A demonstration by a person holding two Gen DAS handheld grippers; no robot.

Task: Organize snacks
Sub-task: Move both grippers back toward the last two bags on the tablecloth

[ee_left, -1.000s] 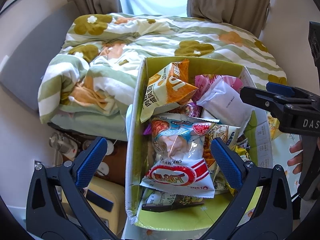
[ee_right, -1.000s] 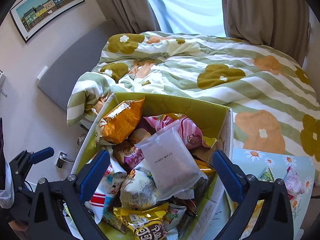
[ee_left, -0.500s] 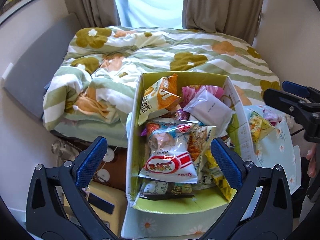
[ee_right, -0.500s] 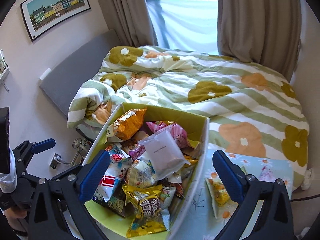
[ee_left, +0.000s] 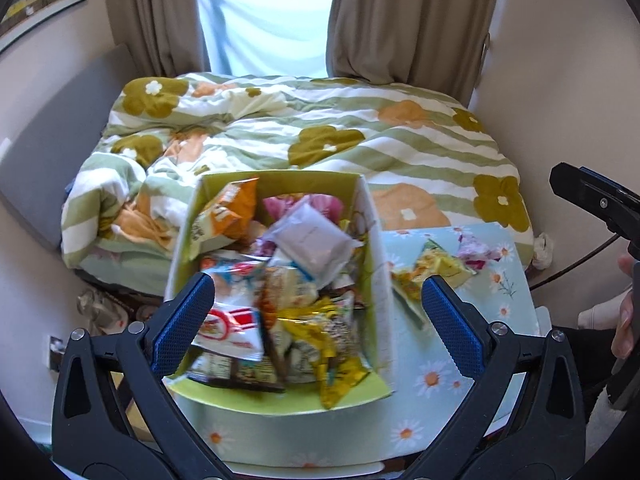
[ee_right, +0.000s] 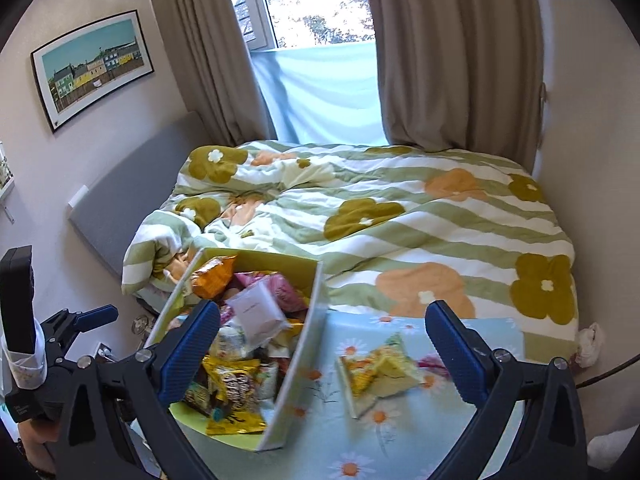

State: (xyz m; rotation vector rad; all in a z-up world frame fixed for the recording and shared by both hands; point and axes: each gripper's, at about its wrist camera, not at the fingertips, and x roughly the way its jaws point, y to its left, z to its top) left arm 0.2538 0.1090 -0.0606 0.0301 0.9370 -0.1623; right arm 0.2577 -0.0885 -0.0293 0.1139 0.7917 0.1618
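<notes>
On the near daisy-print table (ee_right: 420,432), a green snack box (ee_left: 372,240) stands at the left, heaped with packets. Just right of it, apart from its wall, lies a yellow snack packet (ee_right: 378,372), with a pink packet (ee_left: 474,250) beyond it. Left gripper (ee_left: 316,320) and right gripper (ee_right: 322,346) both hover above, jaws spread wide, holding nothing. Judgement: the yellow packet is light, soft film, slippery and crushable; pinch a sealed edge or corner rather than the filled middle. Behind lies a floral duvet (ee_right: 400,216).
</notes>
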